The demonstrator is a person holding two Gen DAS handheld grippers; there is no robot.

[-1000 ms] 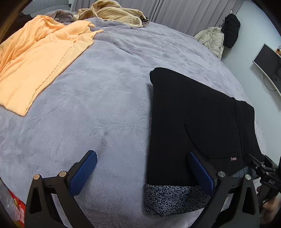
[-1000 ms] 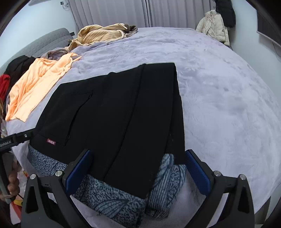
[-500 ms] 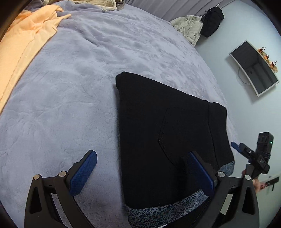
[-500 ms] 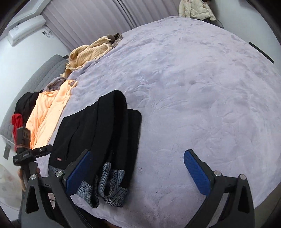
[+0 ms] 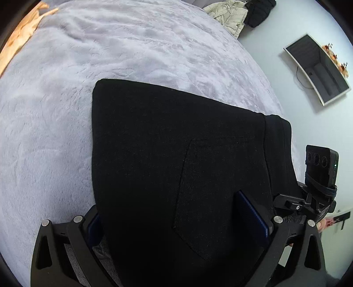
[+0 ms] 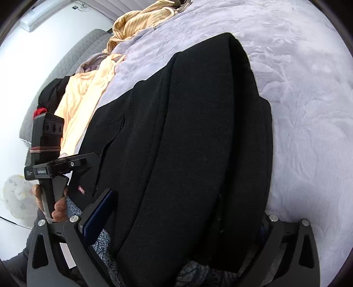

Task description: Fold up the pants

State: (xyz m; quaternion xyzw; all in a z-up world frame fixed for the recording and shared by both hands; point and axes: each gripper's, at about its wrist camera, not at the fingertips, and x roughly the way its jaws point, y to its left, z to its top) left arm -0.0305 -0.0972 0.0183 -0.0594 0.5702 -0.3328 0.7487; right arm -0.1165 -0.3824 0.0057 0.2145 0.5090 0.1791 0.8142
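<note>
On the bed: black pants (image 5: 176, 154) lay folded on the fuzzy grey blanket (image 5: 55, 110), long axis running away from both cameras.
Fabric: matte knit, patterned lining at near end.
Left gripper (image 5: 176, 223): wide, straddling the pants.
Right gripper (image 6: 176, 220): wide, same.

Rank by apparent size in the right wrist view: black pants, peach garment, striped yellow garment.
1. black pants, largest, though nearest the camera.
2. peach garment.
3. striped yellow garment, partly cut off by the frame edge, so its place is unsure.
</note>
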